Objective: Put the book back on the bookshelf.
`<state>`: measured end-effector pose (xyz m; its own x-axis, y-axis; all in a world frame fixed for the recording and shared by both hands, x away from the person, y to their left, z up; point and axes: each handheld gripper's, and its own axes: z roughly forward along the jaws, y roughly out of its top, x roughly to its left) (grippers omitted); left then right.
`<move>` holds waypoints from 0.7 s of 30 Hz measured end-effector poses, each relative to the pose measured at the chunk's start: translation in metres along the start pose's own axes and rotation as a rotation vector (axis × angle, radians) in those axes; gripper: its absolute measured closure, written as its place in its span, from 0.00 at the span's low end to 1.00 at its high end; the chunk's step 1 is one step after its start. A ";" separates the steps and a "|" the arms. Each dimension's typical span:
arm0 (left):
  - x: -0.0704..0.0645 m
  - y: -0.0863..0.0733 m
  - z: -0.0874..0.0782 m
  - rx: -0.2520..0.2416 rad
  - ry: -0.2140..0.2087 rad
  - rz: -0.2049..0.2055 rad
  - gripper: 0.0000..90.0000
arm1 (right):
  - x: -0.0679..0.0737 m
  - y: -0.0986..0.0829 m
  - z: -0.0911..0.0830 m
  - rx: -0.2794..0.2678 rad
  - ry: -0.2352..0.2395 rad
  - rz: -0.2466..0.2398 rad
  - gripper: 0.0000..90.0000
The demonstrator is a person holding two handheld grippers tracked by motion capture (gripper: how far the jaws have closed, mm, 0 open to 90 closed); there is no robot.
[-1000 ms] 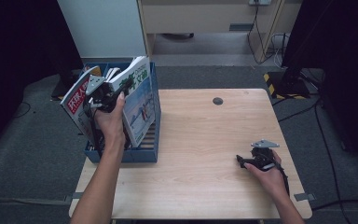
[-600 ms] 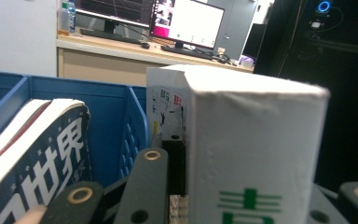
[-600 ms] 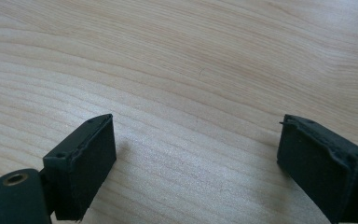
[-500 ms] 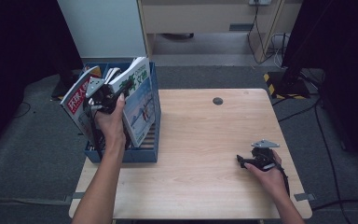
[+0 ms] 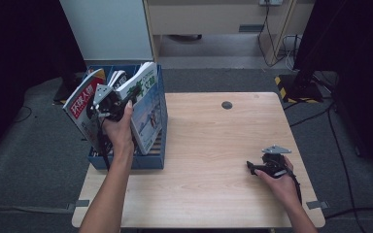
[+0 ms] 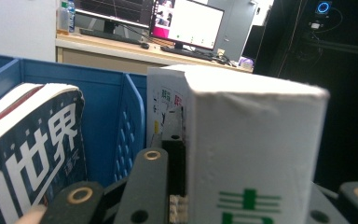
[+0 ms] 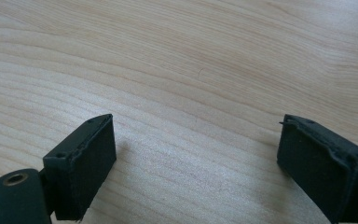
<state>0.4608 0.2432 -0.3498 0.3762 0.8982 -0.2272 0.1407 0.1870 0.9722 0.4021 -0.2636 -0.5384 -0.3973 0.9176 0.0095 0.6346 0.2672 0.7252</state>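
Observation:
A thick book with a white and blue cover (image 5: 148, 109) stands tilted in the blue rack (image 5: 126, 162) at the table's left edge. My left gripper (image 5: 131, 94) is shut on its upper part. In the left gripper view the book's white page block (image 6: 251, 149) sits between the jaws of my left gripper (image 6: 249, 198). My right gripper (image 5: 250, 167) rests low over the wooden table (image 5: 213, 145) at the front right, pointing left. In the right gripper view my right gripper (image 7: 196, 168) stands open with only bare wood (image 7: 191, 70) between the jaws.
A red-covered magazine (image 5: 81, 102) leans in the rack left of the held book, and a dark magazine with large white characters (image 6: 32, 154) stands beside a blue divider (image 6: 126, 130). A round cable hole (image 5: 227, 105) marks the table's far side.
The left hand and the held book have shifted slightly nearer and lower in the rack. The right gripper has stayed in place.

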 end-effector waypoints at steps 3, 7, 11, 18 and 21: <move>0.001 -0.003 -0.001 -0.001 -0.006 0.000 0.81 | 0.000 0.000 0.000 0.000 0.000 0.000 0.13; 0.001 -0.006 0.000 0.007 0.002 0.012 0.81 | 0.000 0.000 0.000 0.000 -0.001 0.000 0.13; 0.002 -0.011 0.001 0.013 0.007 0.017 0.81 | 0.000 0.000 0.000 0.001 -0.001 0.000 0.13; 0.003 -0.017 0.001 0.007 0.015 0.026 0.81 | 0.000 0.000 0.000 0.001 -0.001 0.000 0.13; 0.003 -0.019 0.000 0.013 0.016 0.031 0.81 | 0.000 0.000 0.000 0.001 -0.001 0.000 0.13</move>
<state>0.4595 0.2424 -0.3688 0.3659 0.9099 -0.1957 0.1412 0.1536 0.9780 0.4018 -0.2640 -0.5384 -0.3962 0.9181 0.0088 0.6352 0.2672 0.7246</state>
